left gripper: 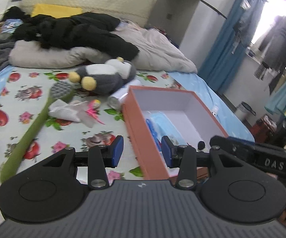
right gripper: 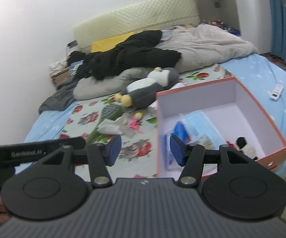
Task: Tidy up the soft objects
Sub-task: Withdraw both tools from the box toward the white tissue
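An open orange box (left gripper: 137,117) (right gripper: 262,109) with a white inside stands on the flowered bedsheet. It holds a blue packet (right gripper: 198,127) and a small black-and-white plush (right gripper: 246,146). A grey-and-white penguin plush (left gripper: 105,75) (right gripper: 151,87) lies behind the box. A green long-handled brush (left gripper: 33,123) (right gripper: 107,117) and a white cloth with a pink toy (left gripper: 77,111) (right gripper: 123,125) lie left of the box. My left gripper (left gripper: 142,151) is open and empty over the box's near left corner. My right gripper (right gripper: 145,150) is open and empty above the box's left wall.
Black clothes (left gripper: 73,31) and a grey duvet (left gripper: 158,49) are piled at the bed's head. A white remote (right gripper: 276,92) lies on the blue sheet right of the box. A small can (left gripper: 114,102) lies by the box's far left corner. Blue curtains (left gripper: 228,45) hang on the right.
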